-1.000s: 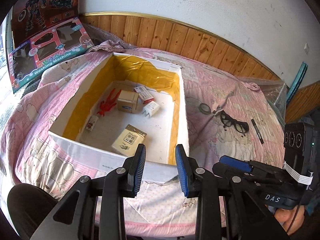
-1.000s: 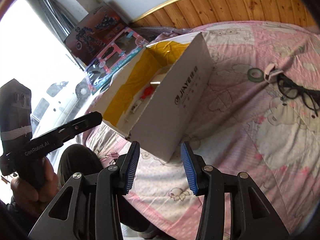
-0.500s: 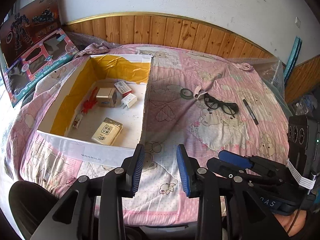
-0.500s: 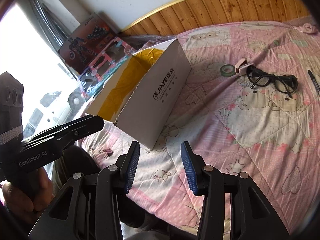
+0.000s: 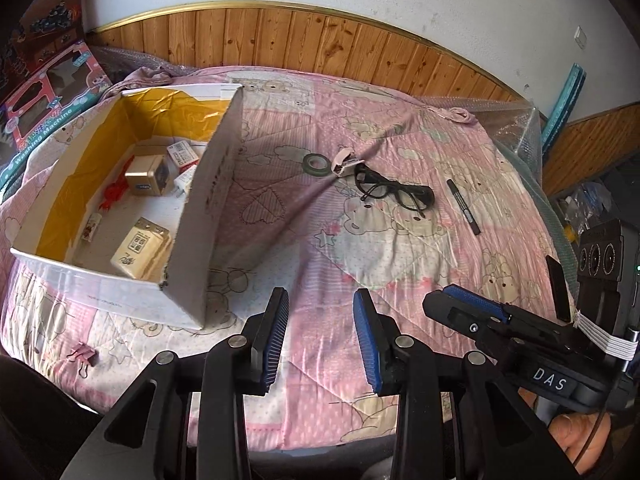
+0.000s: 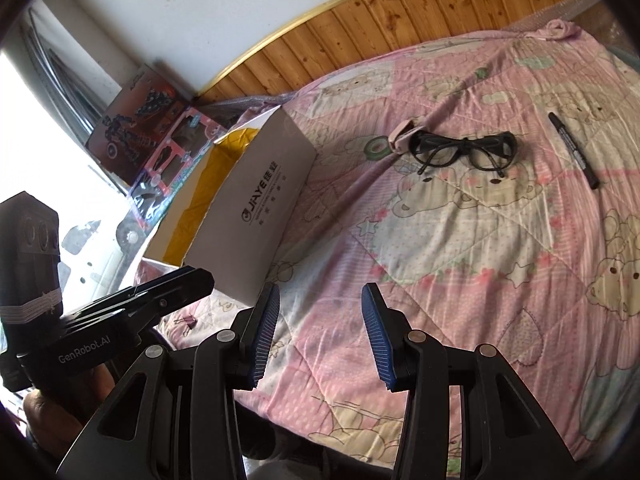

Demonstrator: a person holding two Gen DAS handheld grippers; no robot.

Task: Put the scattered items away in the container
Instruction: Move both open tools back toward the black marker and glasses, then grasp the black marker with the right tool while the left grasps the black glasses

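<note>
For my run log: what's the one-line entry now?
left gripper open | right gripper open | glasses, pen, tape outside box

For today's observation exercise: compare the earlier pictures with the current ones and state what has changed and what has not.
Both open, empty grippers, left gripper and right gripper, swung rightward from the box toward the glasses and pen. Nothing was grasped or released; the items lie as before.
</note>
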